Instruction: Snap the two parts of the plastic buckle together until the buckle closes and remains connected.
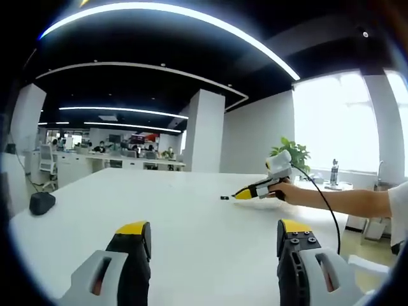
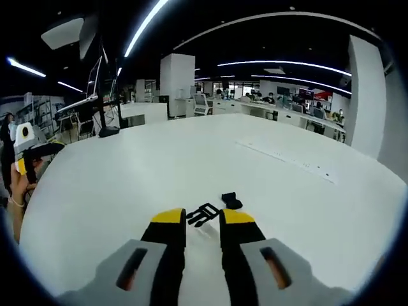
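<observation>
1. In the left gripper view, the left tool (image 1: 213,239) rises from the bottom edge with its two yellow-tipped jaws spread wide apart and nothing between them.
2. Below and ahead of it stretches a broad white worktop (image 1: 178,217), seen from a slight height.
3. Farther across that worktop the right tool (image 1: 245,193) points its yellow tip down toward the surface. A person's hand (image 1: 284,189) grips it, and a bare forearm reaches in from the right edge.
4. Just in front of that tip lies a tiny dark speck, the buckle (image 1: 224,197), too small there to make out in detail.
5. A dark rounded object (image 1: 41,203) sits near the worktop's left edge, well apart from everything else.
6. In the right gripper view, the right tool (image 2: 203,224) has its jaws close together but with a narrow gap left between the yellow tips, holding nothing.
7. Just beyond those tips, on the worktop, lies the pronged buckle part (image 2: 203,213).
8. The socket buckle part (image 2: 231,201) lies just beside it, slightly farther away; the two pieces are apart, not joined.
9. At the far left of this view, the left tool shows, held up in a hand (image 2: 22,185).
</observation>
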